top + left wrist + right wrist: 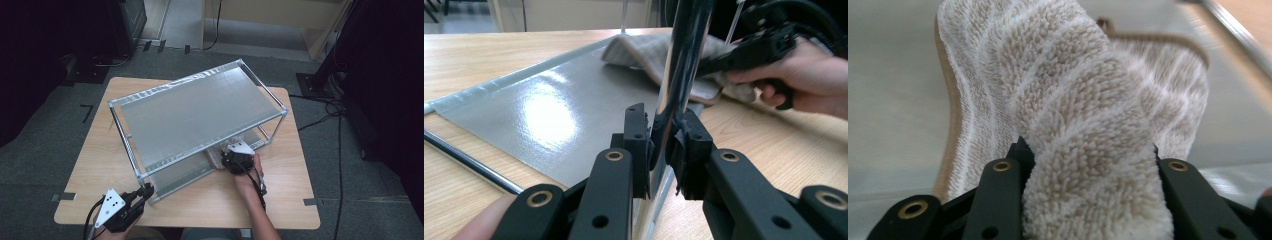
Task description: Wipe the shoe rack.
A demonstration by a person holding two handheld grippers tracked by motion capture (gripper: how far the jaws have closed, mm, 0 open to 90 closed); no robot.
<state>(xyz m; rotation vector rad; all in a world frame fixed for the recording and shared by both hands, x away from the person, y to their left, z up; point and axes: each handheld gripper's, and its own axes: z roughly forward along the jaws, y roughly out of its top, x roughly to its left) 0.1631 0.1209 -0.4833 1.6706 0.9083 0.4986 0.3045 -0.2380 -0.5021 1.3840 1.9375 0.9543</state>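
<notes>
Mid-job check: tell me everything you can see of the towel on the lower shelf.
The towel is beige terry cloth with thin white stripes and a tan bound edge, soft and looped. It lies bunched and folded on the rack's grey lower shelf, near the front right corner. The right gripper is shut on a thick fold of it, black jaws pressing both sides, and the rest spreads onto the shelf beyond. In the high view the upper shelf hides most of it.

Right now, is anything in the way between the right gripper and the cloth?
No, nothing is. The right gripper already pinches the cloth between its jaws, on the rack's lower shelf. The left gripper clamps the rack's corner post.
</notes>
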